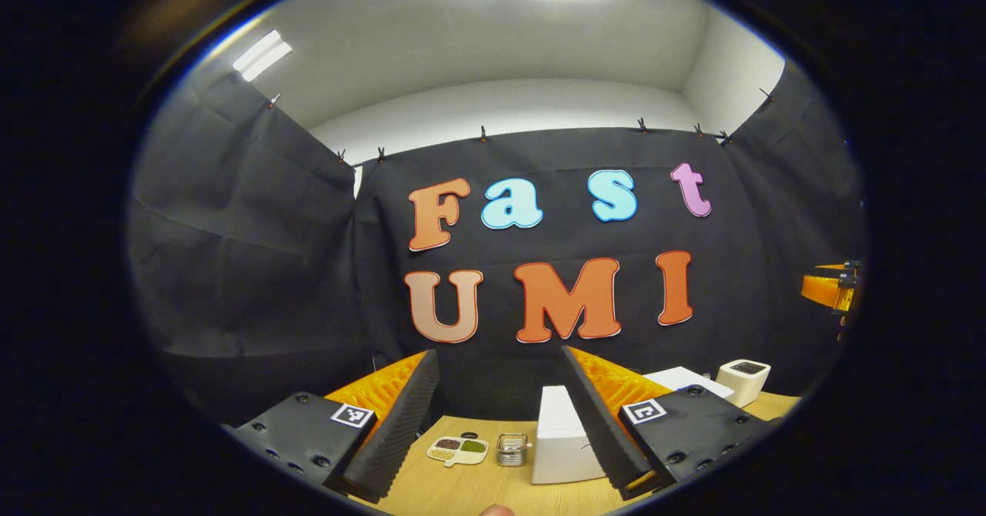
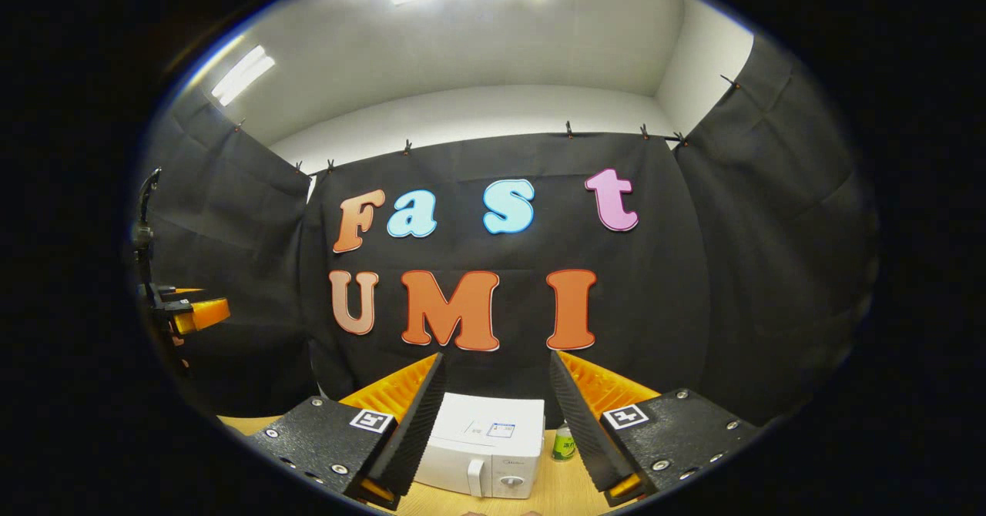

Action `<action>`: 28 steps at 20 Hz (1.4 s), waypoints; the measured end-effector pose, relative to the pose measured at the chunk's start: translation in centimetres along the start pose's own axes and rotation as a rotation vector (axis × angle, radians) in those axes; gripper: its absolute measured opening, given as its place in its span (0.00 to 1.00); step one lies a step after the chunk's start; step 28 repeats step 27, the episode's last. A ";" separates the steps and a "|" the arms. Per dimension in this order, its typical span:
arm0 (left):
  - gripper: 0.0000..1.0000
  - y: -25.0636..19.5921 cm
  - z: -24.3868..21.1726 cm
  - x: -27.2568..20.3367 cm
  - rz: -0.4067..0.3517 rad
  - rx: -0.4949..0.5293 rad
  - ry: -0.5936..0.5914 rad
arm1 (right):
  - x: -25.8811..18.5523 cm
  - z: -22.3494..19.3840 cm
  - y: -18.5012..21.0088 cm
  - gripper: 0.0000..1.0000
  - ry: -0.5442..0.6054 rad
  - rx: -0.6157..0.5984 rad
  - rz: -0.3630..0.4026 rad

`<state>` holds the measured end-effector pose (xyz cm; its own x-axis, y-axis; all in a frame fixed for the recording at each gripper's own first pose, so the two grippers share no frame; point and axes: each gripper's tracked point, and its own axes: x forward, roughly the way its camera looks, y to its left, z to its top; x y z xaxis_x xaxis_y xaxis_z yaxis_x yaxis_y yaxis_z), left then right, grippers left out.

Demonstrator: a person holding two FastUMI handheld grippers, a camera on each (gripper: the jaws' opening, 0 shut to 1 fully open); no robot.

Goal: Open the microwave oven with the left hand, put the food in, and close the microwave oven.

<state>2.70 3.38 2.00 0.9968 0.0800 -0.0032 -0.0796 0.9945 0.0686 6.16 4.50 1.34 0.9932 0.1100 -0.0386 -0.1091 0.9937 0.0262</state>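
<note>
**Both grippers held high, fingers apart, microwave shut on the table**

In the left gripper view the left gripper (image 1: pixel 501 423) hangs with its fingers spread and nothing between them. Below, on the wooden table (image 1: pixel 462 489), lie from left to right a small divided dish (image 1: pixel 458 450) with dark, green and pale fillings, a metal cup (image 1: pixel 511 450) whose contents are too small to make out, and the white microwave (image 1: pixel 558 439), partly hidden behind the right-hand finger. A white box (image 1: pixel 742 380) stands farther right.

In the right gripper view the right gripper (image 2: pixel 497 423) is also parted and empty. Between its fingers sits the microwave (image 2: pixel 487 445), door closed, its lower edge cut off. A green can (image 2: pixel 565 444) stands just beside it, half hidden by a finger. Black cloth walls the booth; ceiling lights glare above.
</note>
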 end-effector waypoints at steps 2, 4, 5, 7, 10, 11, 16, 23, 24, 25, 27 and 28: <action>1.00 -0.2 0.2 0.3 0.001 0.009 0.005 | 0.4 0.3 0.3 0.84 -0.007 -0.014 0.000; 0.96 -1.4 -0.4 0.3 -0.029 -0.004 0.024 | 0.4 0.3 0.7 0.85 -0.007 -0.016 0.013; 0.96 -2.2 -1.1 0.3 -0.056 -0.017 0.040 | 0.3 0.2 0.9 0.86 -0.003 -0.016 0.020; 0.96 -2.8 -1.9 0.3 -0.089 -0.032 0.064 | 0.1 -0.1 1.1 0.87 0.005 -0.020 0.030; 1.00 -3.0 -2.4 0.6 -0.101 -0.039 0.079 | 0.2 0.0 1.2 0.90 -0.001 -0.027 0.036; 1.00 -3.3 -2.6 0.6 -0.106 -0.043 0.083 | 0.2 0.1 1.1 0.91 -0.005 -0.027 0.036; 1.00 -3.8 -3.0 0.6 -0.112 -0.050 0.083 | -0.1 -0.1 1.1 0.92 -0.005 -0.027 0.043; 0.97 -5.0 -3.7 0.8 -0.132 -0.044 0.093 | 0.0 -1.3 0.8 0.93 0.012 -0.039 0.057; 1.00 -5.0 -3.6 0.8 -0.131 -0.049 0.093 | 0.0 -1.2 0.9 0.93 0.014 -0.035 0.060; 1.00 -5.0 -3.7 0.8 -0.126 -0.051 0.092 | -0.1 -1.2 0.9 0.93 0.012 -0.032 0.062; 1.00 -5.0 -3.8 0.9 -0.125 -0.053 0.099 | -0.1 -0.7 0.9 0.94 0.002 -0.026 0.064; 1.00 -5.0 -3.8 0.9 -0.125 -0.053 0.099 | -0.1 -0.7 0.9 0.94 0.002 -0.026 0.064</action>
